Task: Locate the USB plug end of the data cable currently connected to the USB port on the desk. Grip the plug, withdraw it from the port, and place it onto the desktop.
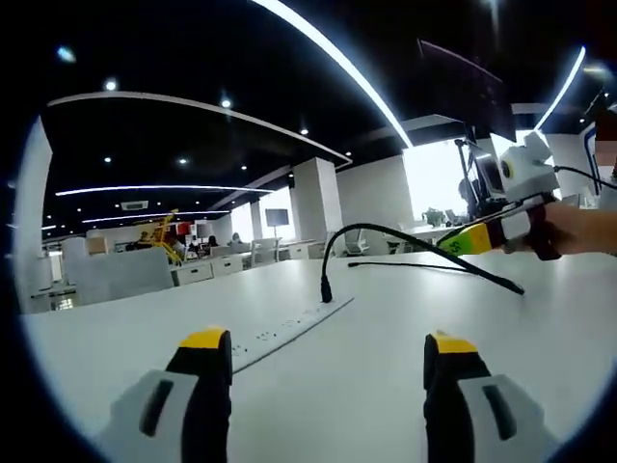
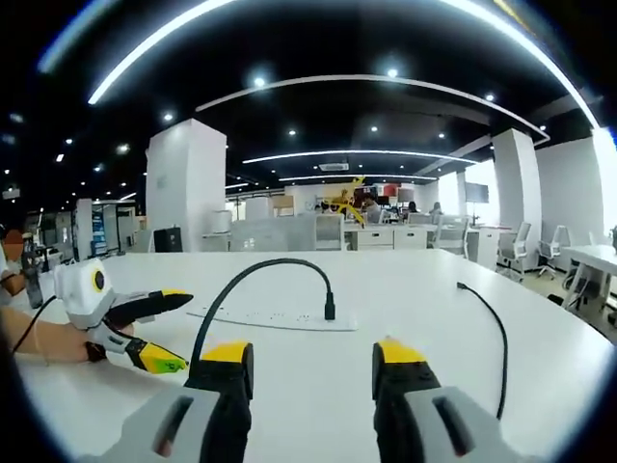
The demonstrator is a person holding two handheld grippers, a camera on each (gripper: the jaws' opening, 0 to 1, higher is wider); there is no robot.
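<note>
both claws — left (image 1: 328, 352), right (image 2: 313, 362) — apart, plug (image 2: 329, 308) upright in desk port strip (image 2: 275, 316)

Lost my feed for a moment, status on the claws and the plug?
Both claws open, empty: left claw, right claw. USB plug upright in the power strip, black cable arching off it. Nothing between right claw and plug.
</note>
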